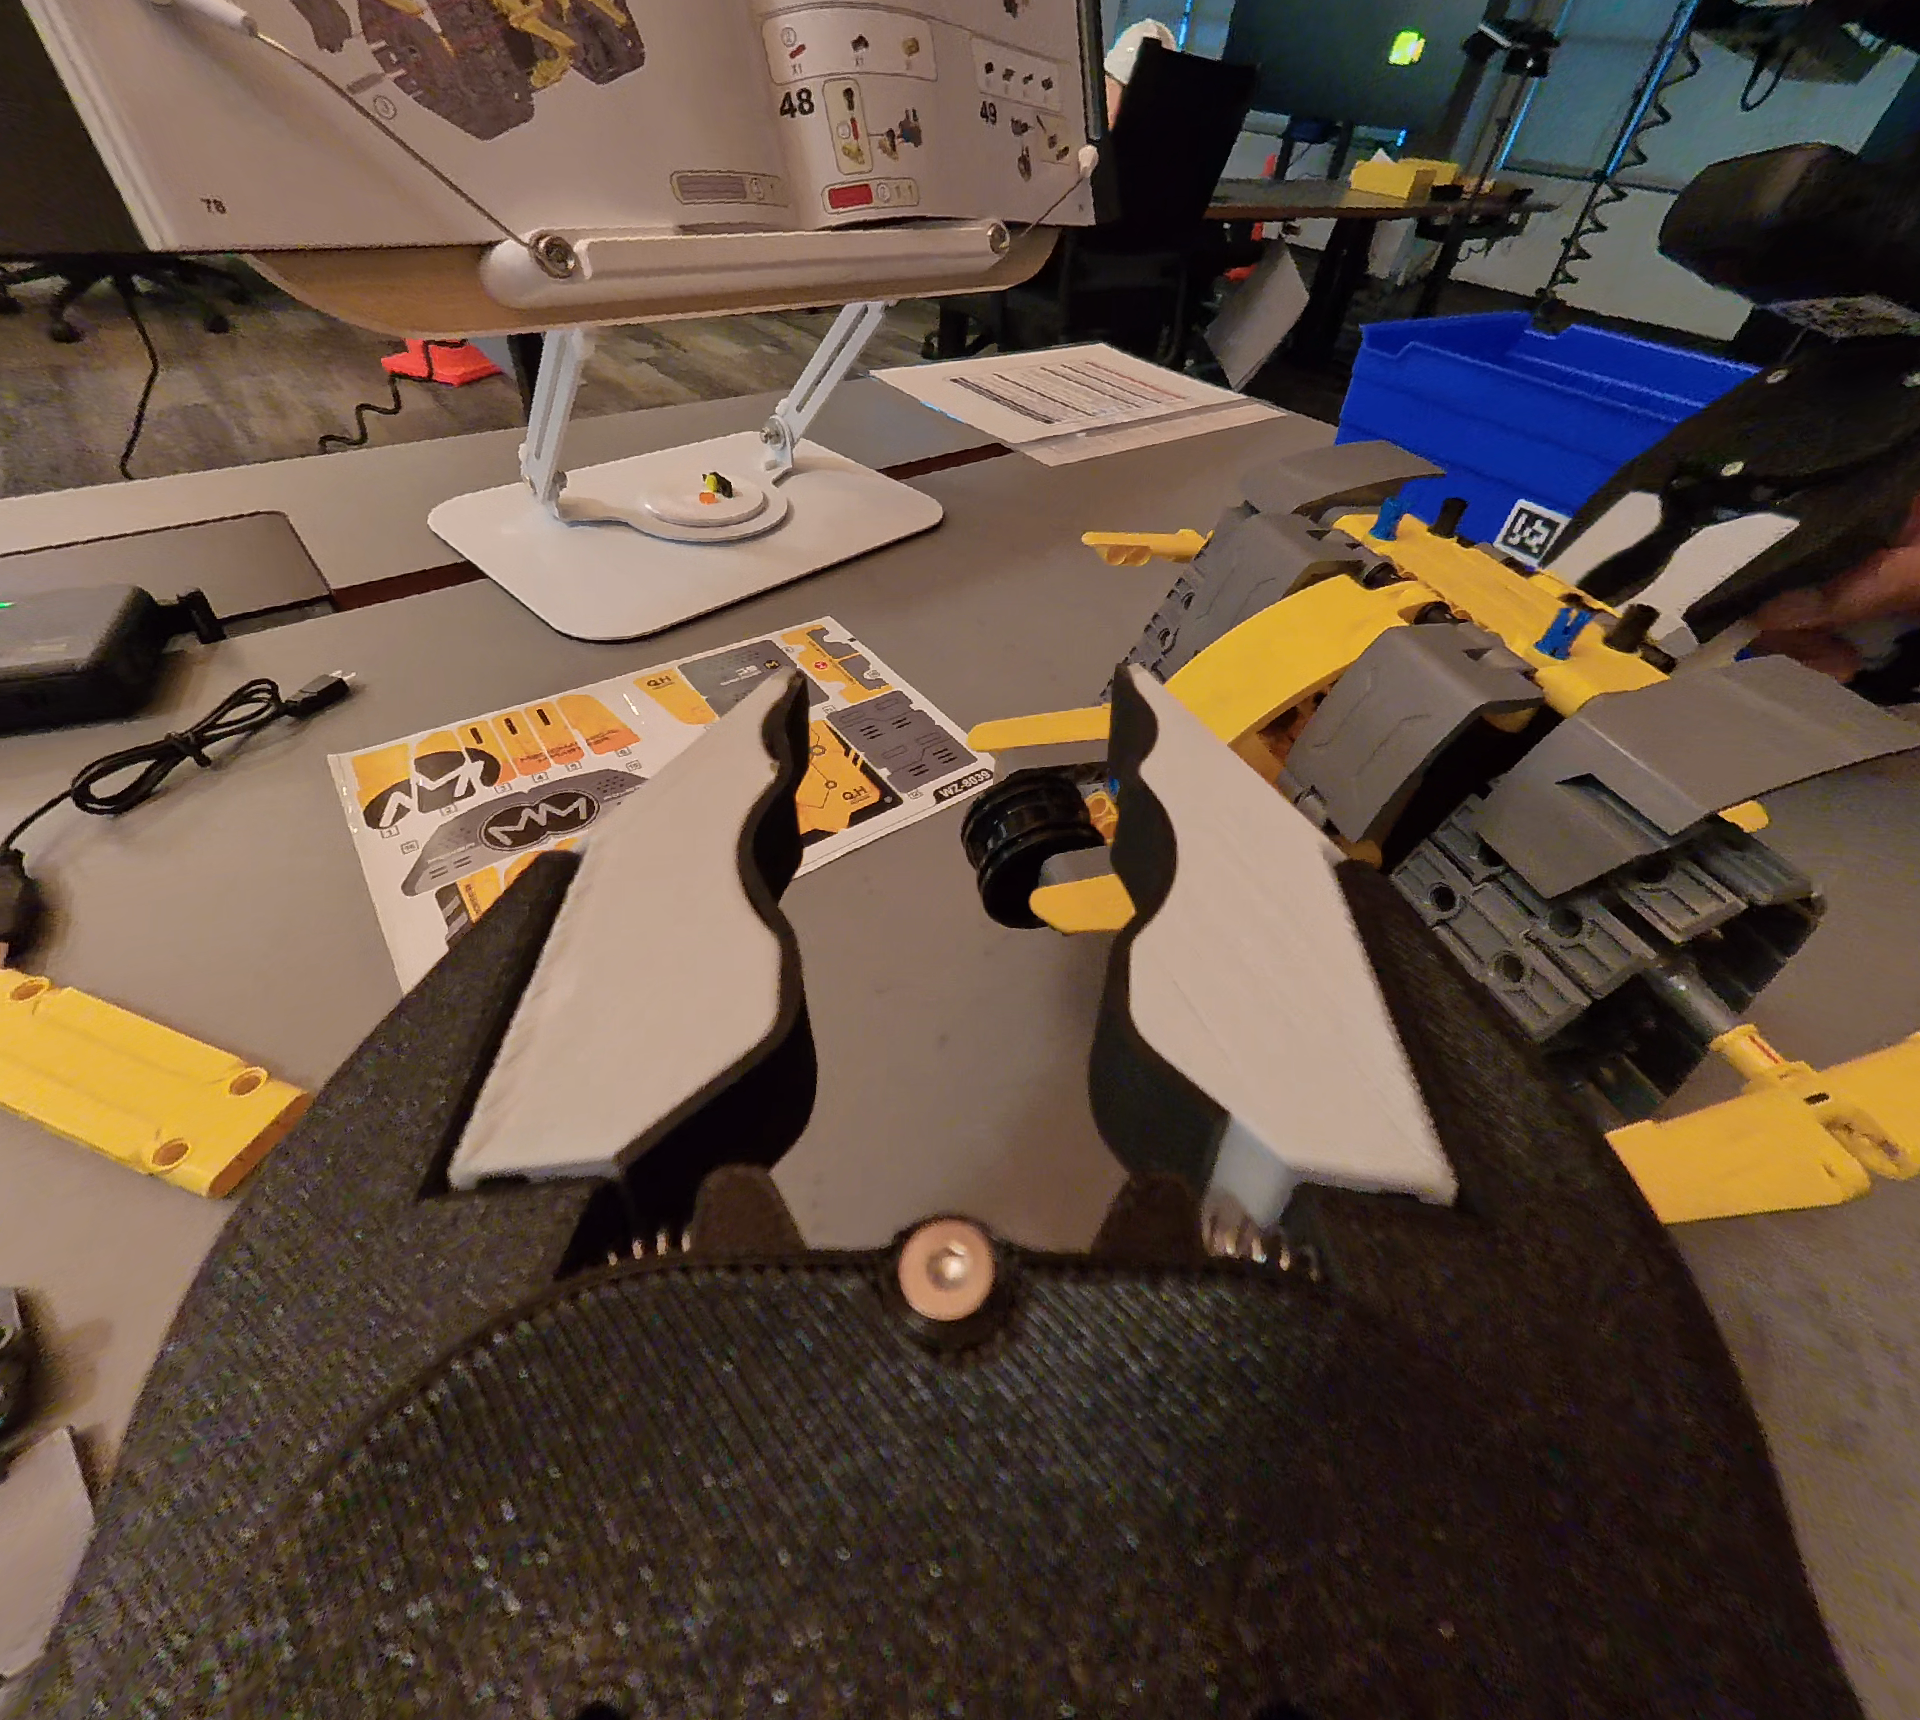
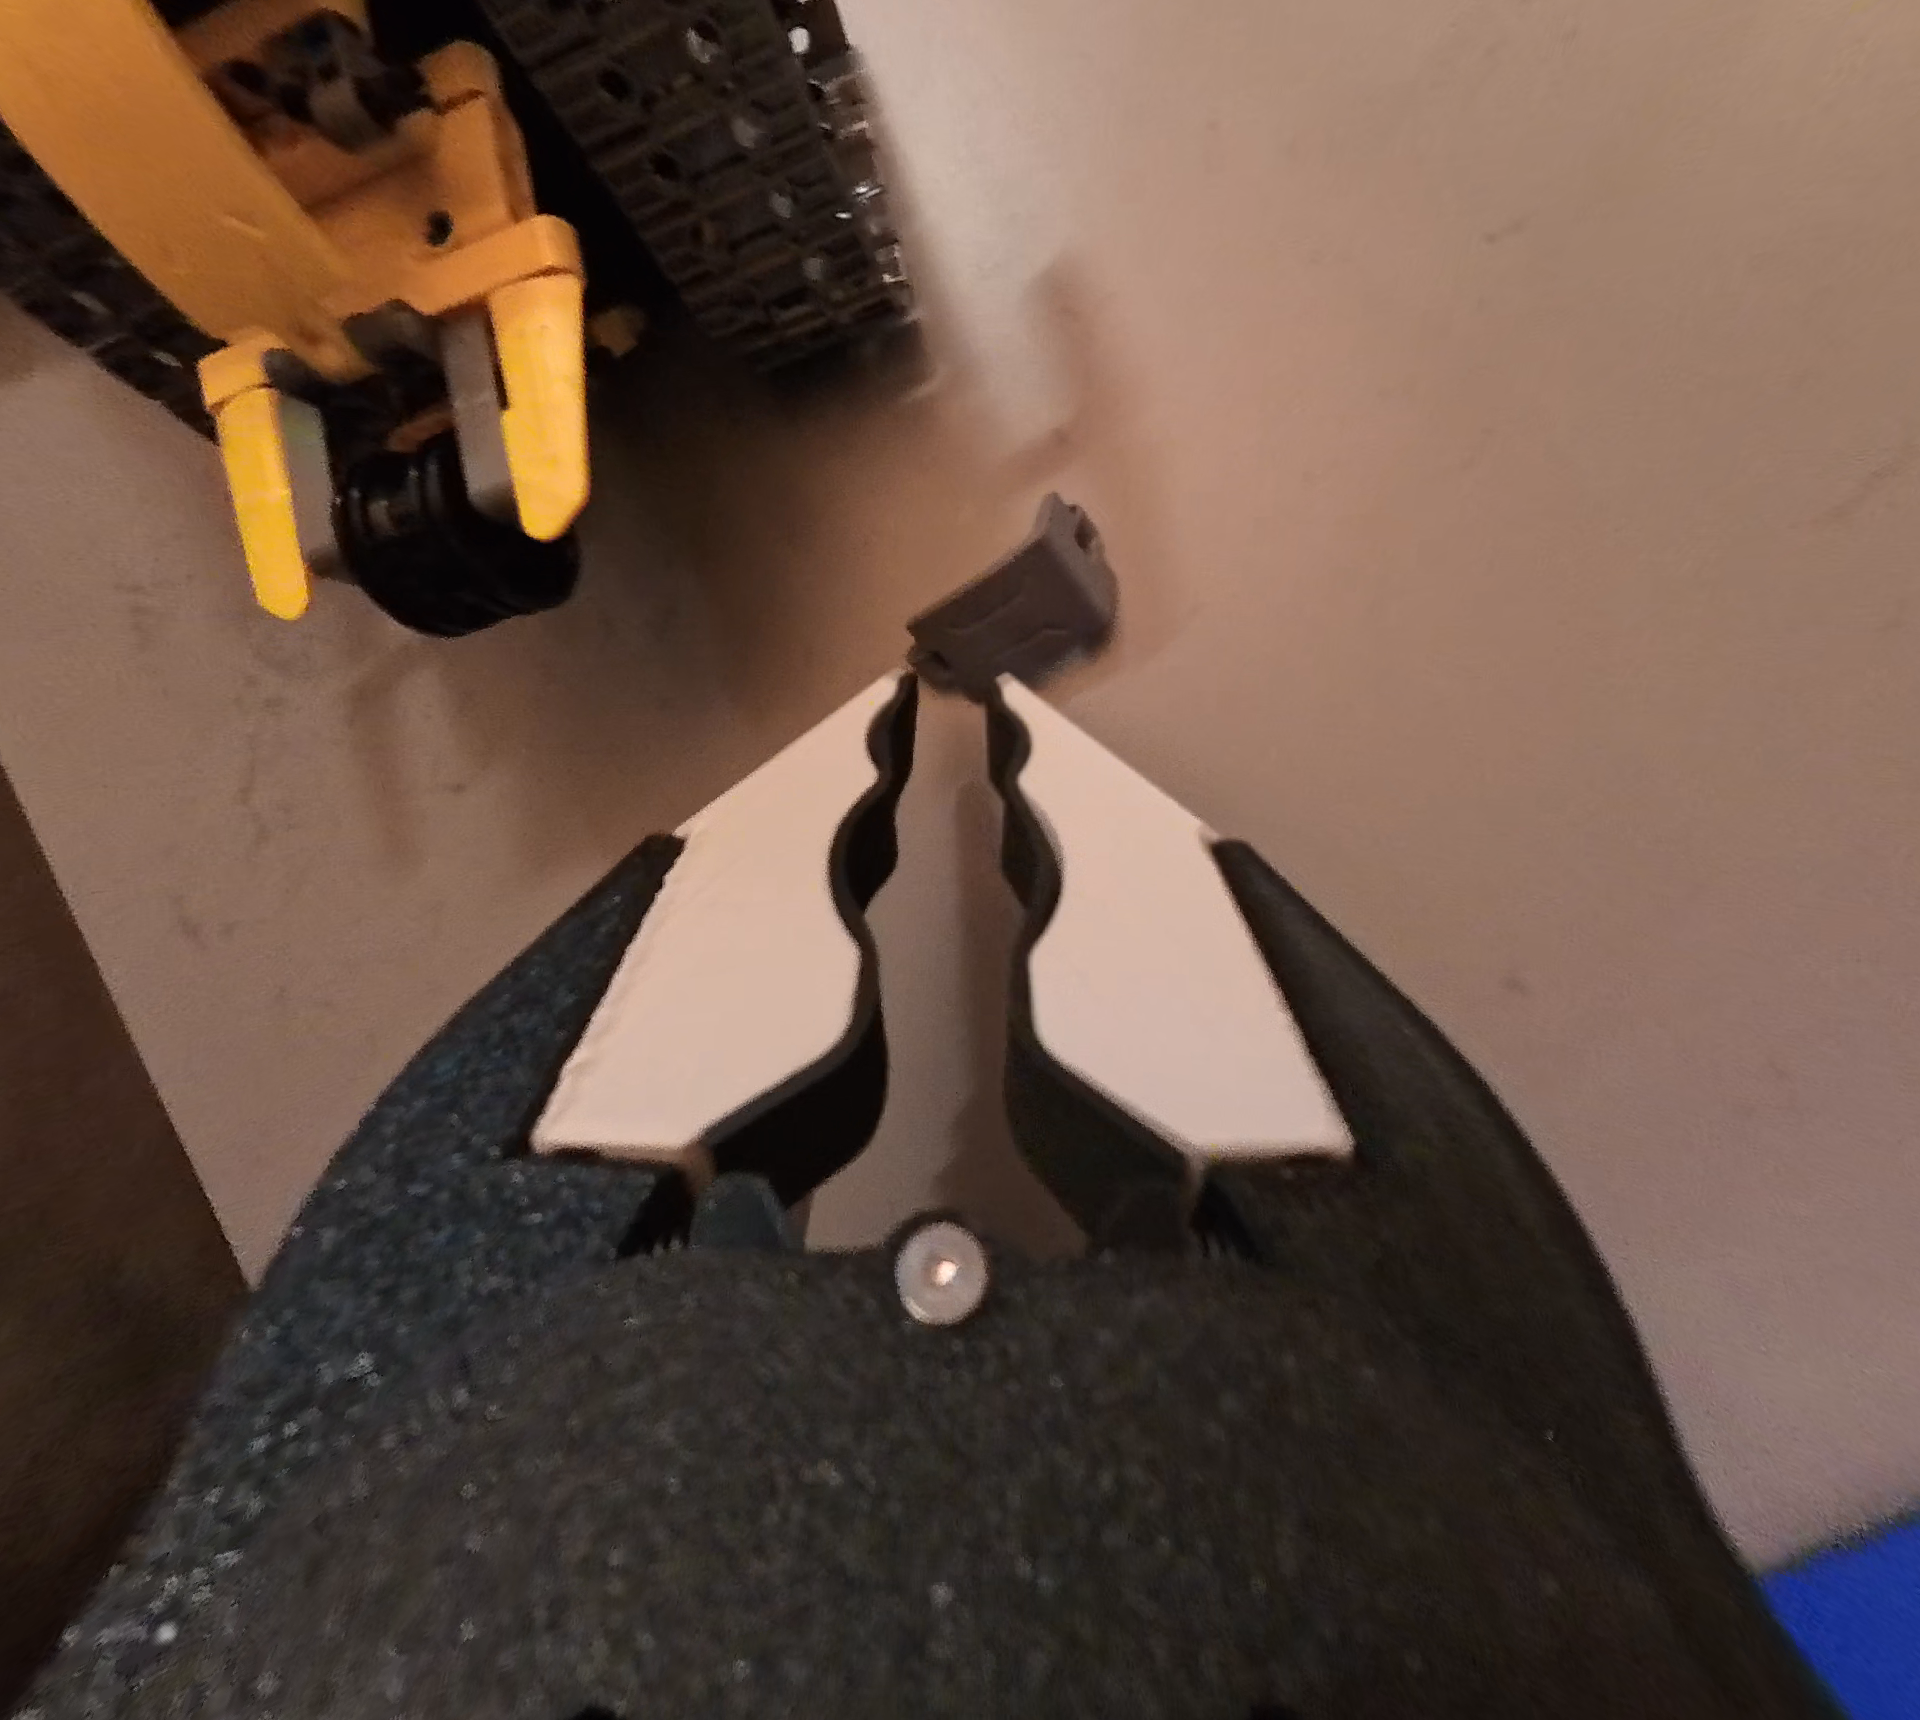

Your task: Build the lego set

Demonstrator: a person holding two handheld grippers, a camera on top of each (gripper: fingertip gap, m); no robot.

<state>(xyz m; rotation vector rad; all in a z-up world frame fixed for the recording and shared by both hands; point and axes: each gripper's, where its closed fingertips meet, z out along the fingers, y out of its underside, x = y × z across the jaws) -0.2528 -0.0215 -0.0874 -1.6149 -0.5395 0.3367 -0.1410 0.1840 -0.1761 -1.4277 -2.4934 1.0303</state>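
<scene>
My left gripper (image 1: 951, 714) is open and empty, low over the grey table (image 1: 260, 891). Just to its right lies a yellow and grey tracked vehicle model (image 1: 1455, 704); the model's black wheel (image 1: 1023, 829) is close beside my right finger. A sticker sheet (image 1: 623, 777) lies under the fingertips. My right gripper (image 2: 951, 683) is nearly closed, its tips pinching the near end of a small dark grey piece (image 2: 1023, 595) just above the table (image 2: 1455, 320). The model's track (image 2: 675, 112) and yellow arm (image 2: 312, 216) are up to its left. The right gripper also shows in the left wrist view (image 1: 1704, 631), over the model's far side.
An open instruction book (image 1: 520, 8) stands on a white stand (image 1: 686, 558) at the back. A yellow panel (image 1: 135, 1078), a black cable (image 1: 187, 745) and a black box (image 1: 73, 652) lie at the left. A blue bin (image 1: 1507, 403) and a paper sheet (image 1: 1081, 397) are behind the model. My right fingertips sit around 25 cm from my left ones.
</scene>
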